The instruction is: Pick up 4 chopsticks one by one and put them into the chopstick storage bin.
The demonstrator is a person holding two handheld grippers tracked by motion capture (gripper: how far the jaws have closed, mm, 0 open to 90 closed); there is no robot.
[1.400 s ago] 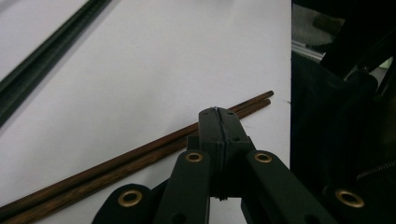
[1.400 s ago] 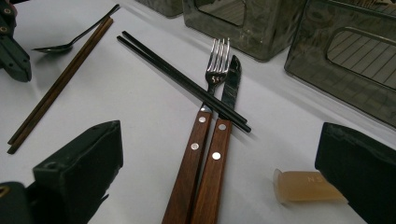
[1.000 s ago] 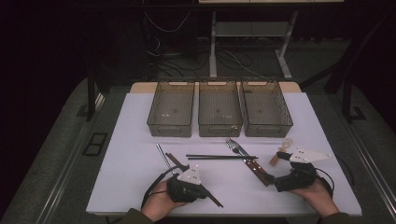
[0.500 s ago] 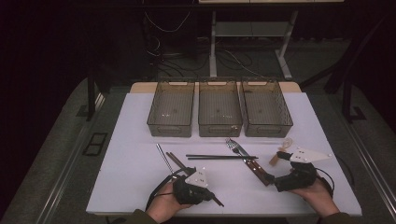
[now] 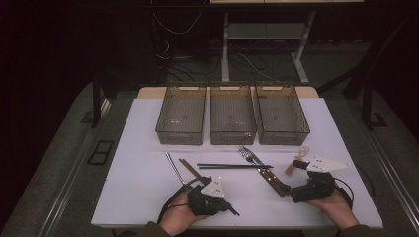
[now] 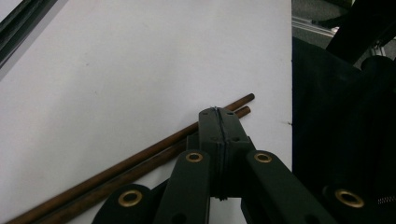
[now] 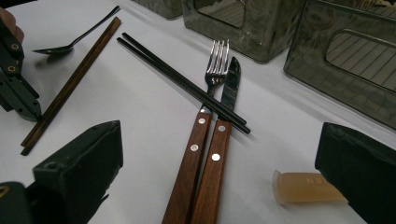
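— Left gripper (image 6: 219, 111)?

— Its jaws are pressed flat together with nothing between them. The tips sit right over the near end of the brown sticks (image 6: 140, 155), which lie loose on the table beneath them.

— And the right?

— The right gripper (image 7: 217, 140) gapes wide and holds nothing. The wooden handles of the fork (image 7: 217, 60) and knife (image 7: 231, 88) lie ahead between its jaws, and a beige piece (image 7: 303, 186) is just beside one jaw.

— Anything moved?

— Barely. The left hand has drifted slightly toward the near edge and the right has kept still. The brown sticks lie where they lay, so I'd judge no pick has begun.

— Farther out?

— The black sticks (image 7: 177, 78) cross the fork and knife. A spoon (image 7: 74, 44) lies beside the brown pair. Three empty bins (image 5: 232, 140) stand in a row at the back.

— The surface and room?

— A white table (image 5: 138, 187) and a dark room, with cables on the floor behind it.
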